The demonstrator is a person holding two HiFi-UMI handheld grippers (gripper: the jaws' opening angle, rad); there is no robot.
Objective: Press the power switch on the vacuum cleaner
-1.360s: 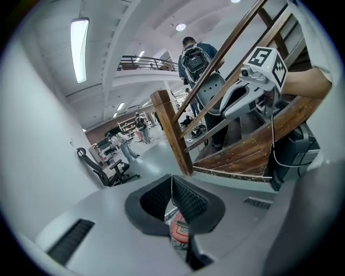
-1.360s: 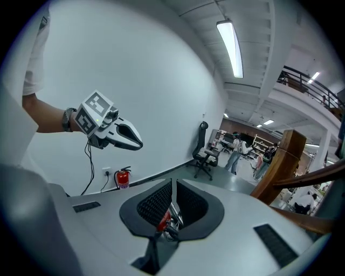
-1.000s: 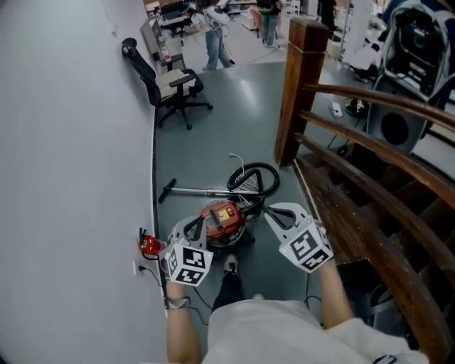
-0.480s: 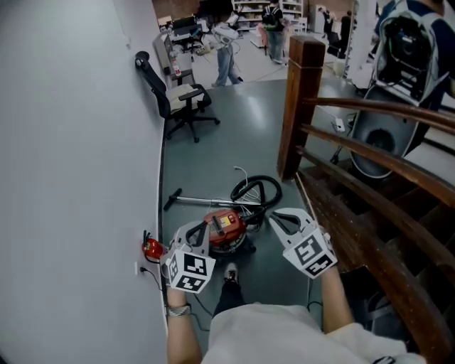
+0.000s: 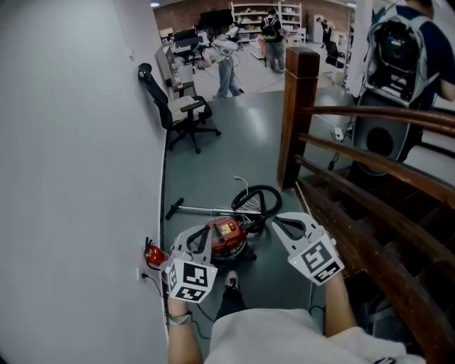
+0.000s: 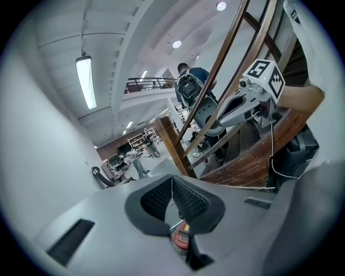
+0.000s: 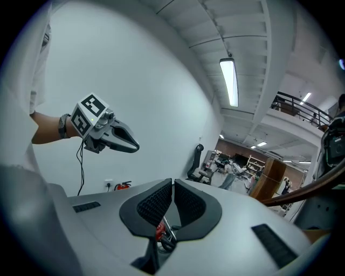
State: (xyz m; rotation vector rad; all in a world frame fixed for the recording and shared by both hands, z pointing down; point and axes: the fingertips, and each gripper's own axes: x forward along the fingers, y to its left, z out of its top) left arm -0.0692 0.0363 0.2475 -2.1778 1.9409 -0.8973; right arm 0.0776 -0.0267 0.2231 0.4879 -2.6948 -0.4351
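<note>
Left gripper (image 5: 197, 240) and right gripper (image 5: 279, 222), both closed and empty, held above the red vacuum cleaner (image 5: 226, 234) on the floor, at its 8 and 3 o'clock. Power switch too small to make out. Fits either approach or withdrawal. If pressing, use one closed tip, squarely and gently.

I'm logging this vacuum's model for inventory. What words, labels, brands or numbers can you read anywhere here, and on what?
No text can be read anywhere.
Yellow label on the red vacuum cleaner: print too small and blurred.
Left marker cube and right marker cube: black-and-white square patterns only, no letters or numbers.
Shelves far back: too distant to read.
</note>
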